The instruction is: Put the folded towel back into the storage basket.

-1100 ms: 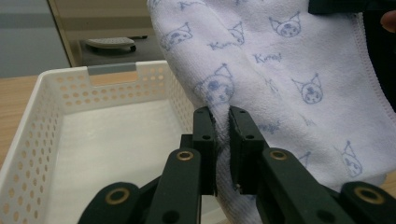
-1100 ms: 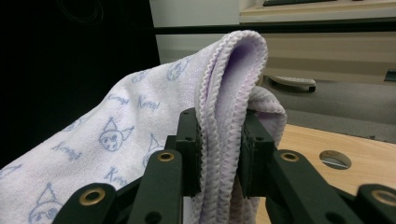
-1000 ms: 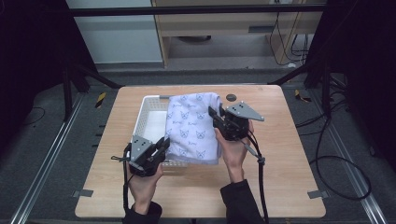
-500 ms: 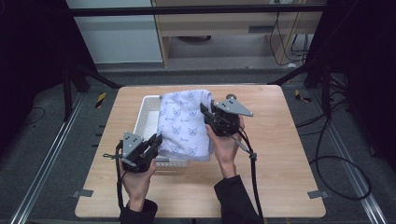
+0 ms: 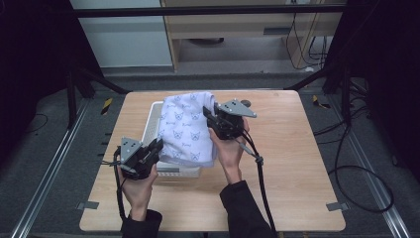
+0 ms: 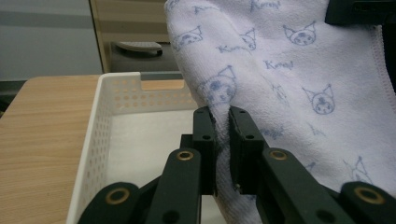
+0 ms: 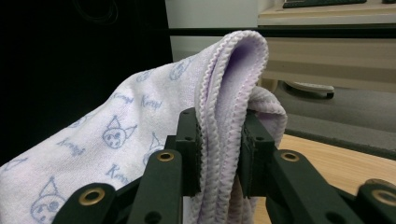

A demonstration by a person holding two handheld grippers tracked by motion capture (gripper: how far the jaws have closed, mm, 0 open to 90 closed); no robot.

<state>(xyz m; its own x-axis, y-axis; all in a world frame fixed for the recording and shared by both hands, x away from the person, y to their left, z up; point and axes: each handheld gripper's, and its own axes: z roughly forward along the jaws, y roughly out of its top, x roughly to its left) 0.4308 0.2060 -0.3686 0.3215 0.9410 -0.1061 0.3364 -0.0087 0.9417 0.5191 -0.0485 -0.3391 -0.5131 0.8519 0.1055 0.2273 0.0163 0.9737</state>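
Held taut between both grippers above the white perforated basket (image 5: 153,124): a pale lilac cat-print towel (image 5: 187,130), hanging as a sloped sheet over the basket's right half. Long axis running from near-left to far-right across the desk (image 5: 297,163), low end toward the person, high end farther off.

Left gripper (image 5: 154,148) at the low near corner, fingers (image 6: 205,140) closed narrow on a thin fold of the towel (image 6: 289,84), cloth pinched between the pads and rising up and to the right from there. Basket wall (image 6: 100,135) just left of those fingers, open basket floor directly ahead and below.

Right gripper (image 5: 210,118) at the high far corner, fingers (image 7: 189,149) clamped on a bunched, stitched hem of the towel (image 7: 140,126), several layers thick, the rest falling away to the left.

Judged: next move likely a lowering or folding into the basket, turning on the low corner sitting nearer the basket's front rim and the high corner beyond its right side. Plenty of bare desk to the right and front; basket rim close under the left hand (image 5: 138,186), a likely snag for the hanging edge.
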